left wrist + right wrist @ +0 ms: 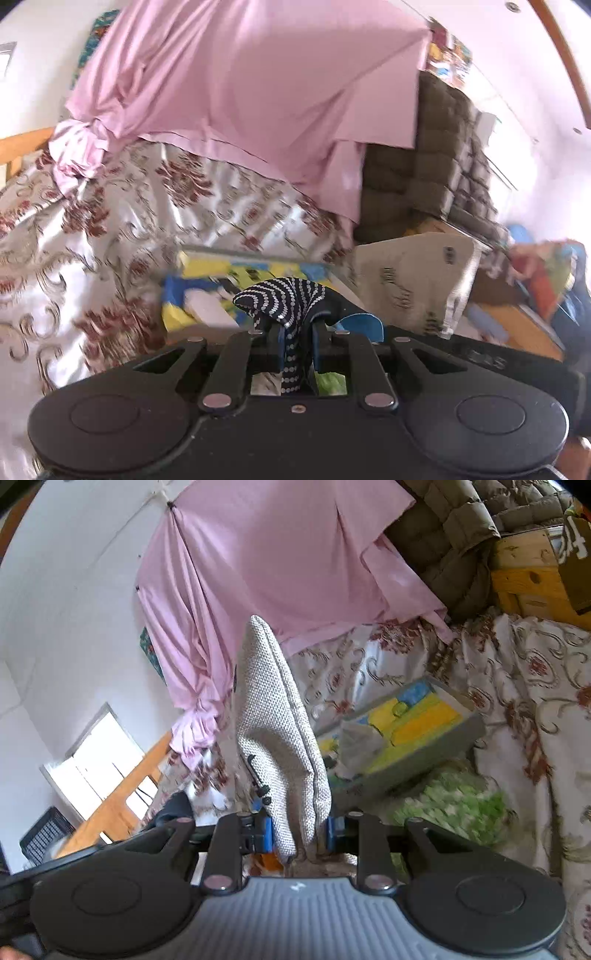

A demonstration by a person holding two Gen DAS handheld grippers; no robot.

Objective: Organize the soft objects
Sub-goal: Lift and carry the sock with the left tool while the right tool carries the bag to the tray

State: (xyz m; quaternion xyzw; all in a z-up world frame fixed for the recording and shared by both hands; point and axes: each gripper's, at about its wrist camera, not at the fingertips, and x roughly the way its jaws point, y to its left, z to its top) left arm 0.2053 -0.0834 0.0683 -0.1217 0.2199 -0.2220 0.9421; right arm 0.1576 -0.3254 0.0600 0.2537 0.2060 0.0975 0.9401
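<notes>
The left claw [298, 345] is clenched on a dark dotted cloth [286, 301], which sticks up between its fingers above the bed. The right claw [299, 830] is grasping a beige woven pouch [275, 723] by its lower end, and the pouch stands upright. On the flowered bedcover [517, 686] lies a grey tray [436, 746] with yellow and blue things inside it; what they are I cannot tell. A green cloth [454, 801] lies just beside the tray.
</notes>
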